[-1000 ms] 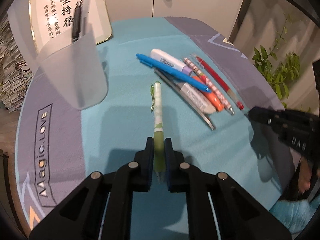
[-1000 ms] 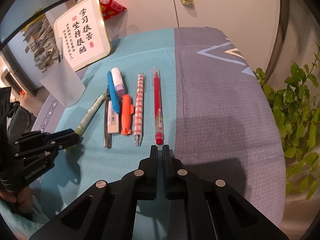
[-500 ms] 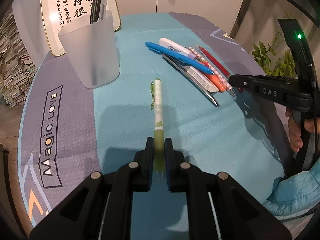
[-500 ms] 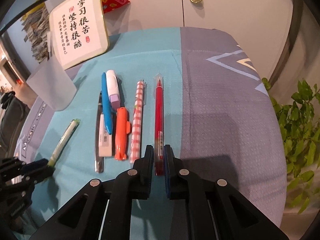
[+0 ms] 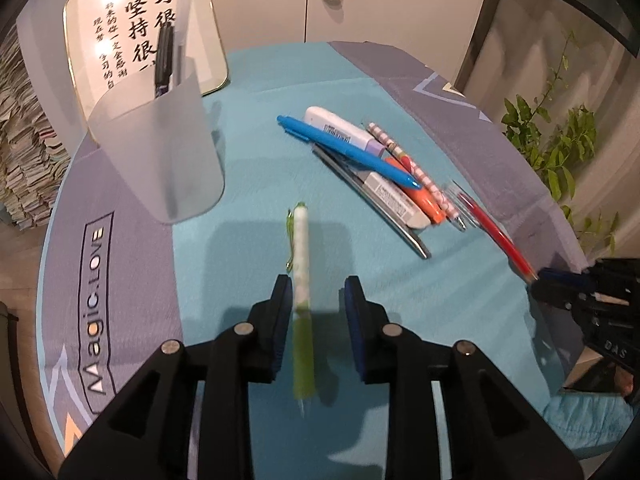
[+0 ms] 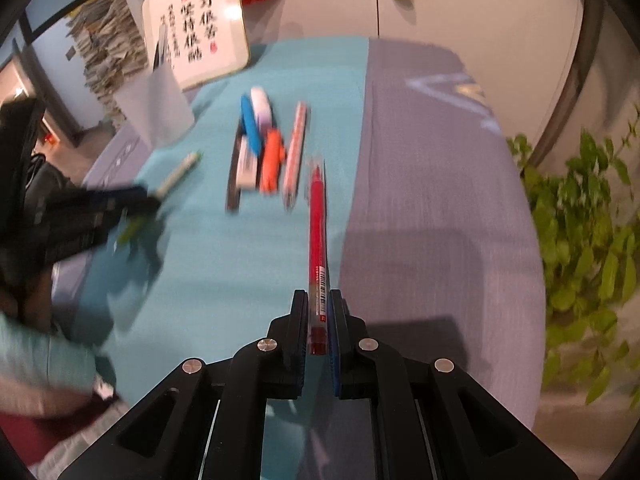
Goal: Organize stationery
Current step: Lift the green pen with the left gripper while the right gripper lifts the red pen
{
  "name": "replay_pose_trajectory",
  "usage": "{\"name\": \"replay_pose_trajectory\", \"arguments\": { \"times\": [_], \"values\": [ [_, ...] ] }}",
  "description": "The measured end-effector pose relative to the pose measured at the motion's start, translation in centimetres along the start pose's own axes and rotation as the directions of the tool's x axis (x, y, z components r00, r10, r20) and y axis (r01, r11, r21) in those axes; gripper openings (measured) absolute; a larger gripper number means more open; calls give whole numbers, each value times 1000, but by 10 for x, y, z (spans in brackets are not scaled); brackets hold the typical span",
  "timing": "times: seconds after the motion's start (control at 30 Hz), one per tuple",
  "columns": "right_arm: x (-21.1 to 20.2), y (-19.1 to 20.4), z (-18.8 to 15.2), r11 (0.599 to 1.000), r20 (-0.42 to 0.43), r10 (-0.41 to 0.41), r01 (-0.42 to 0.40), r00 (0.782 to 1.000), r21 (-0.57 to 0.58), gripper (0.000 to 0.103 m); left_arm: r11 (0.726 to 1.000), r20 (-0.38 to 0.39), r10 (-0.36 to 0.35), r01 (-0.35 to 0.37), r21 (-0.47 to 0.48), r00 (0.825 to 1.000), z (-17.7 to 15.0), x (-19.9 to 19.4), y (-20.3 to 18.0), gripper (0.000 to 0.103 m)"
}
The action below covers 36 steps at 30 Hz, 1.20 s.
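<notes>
Letting go is what the left gripper (image 5: 316,300) is doing right now: half a second ago its pads were pinched on the green-and-white pen (image 5: 301,276), and now the jaws are opening with the pen loose in the gap, blurred, close to the left pad (image 5: 282,304). So that pen isn't gripped anymore, and since it's nowhere near the cup, I'd guess it either slipped or got dropped for a re-grab.

Meanwhile the right gripper (image 6: 319,320) went from pressed together on nothing a second ago to clamped on the tail end of the red pen (image 6: 317,240), which now sticks out ahead of it, apart from the pile. That one looks ready to go to the cup.

Further out, the rest of the pens lie bunched on the teal tablecloth (image 5: 256,128): blue pen (image 5: 348,150), white-and-lilac marker (image 5: 344,130), orange highlighter (image 5: 422,198), checked pen (image 5: 412,170), a white-labelled one and a dark one under them.

The frosted cup (image 5: 158,152) stands upright off to the left, in front of the calligraphy board (image 5: 140,28). Inside it is a black pen (image 5: 164,60), plus what looks like a clear one beside it.
</notes>
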State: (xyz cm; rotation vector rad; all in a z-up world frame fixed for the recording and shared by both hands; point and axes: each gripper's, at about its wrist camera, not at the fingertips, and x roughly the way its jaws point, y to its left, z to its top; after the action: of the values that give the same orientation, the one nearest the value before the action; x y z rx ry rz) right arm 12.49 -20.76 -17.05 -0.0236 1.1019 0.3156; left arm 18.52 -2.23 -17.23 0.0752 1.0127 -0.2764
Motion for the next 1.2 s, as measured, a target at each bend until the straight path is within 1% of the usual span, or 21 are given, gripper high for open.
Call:
{"name": "replay_pose_trajectory", "arguments": {
  "times": [0.07,0.13,0.2,0.23,0.27,0.37,0.47,0.57,0.7,0.87,0.93,1.2],
  "values": [
    [-5,-4,1,1000,22,-7,6,1000,19,8,1000,-3,1,-1,-1,1000,3,4,-1,25],
    [-10,-3,8,999,55,-30,29,998,19,8,1000,-4,3,-3,-10,1000,7,8,1,25],
    [-13,1,22,999,86,-46,46,995,-1,9,1000,-8,9,-9,-26,1000,10,11,5,25],
    [-12,4,30,999,95,-41,43,995,-14,9,999,-10,10,-10,-32,1000,11,12,5,25],
    [-9,7,39,999,93,-42,45,995,-25,9,999,-10,9,-9,-38,1000,12,12,7,25],
    [0,17,55,993,77,-93,98,993,-69,9,999,-5,5,-5,-45,1000,13,11,10,25],
    [11,21,66,992,52,-79,84,995,-95,9,999,-4,5,-5,-46,1000,18,12,12,25],
    [22,23,75,990,30,-91,94,995,-103,9,999,-1,-3,3,-44,1000,18,11,13,25],
    [30,22,79,991,14,-82,83,997,-102,9,999,-11,-12,12,-34,1000,18,15,12,25],
    [43,23,83,990,-14,-94,91,996,-108,9,999,-22,-14,13,-30,1000,18,19,12,25],
    [45,23,84,988,-16,-105,102,994,-116,9,999,-25,-12,12,-30,1000,20,21,11,25],
    [54,21,91,988,-24,-96,92,995,-121,10,1000,-28,-4,3,-22,1000,25,25,10,25]
  ]
}}
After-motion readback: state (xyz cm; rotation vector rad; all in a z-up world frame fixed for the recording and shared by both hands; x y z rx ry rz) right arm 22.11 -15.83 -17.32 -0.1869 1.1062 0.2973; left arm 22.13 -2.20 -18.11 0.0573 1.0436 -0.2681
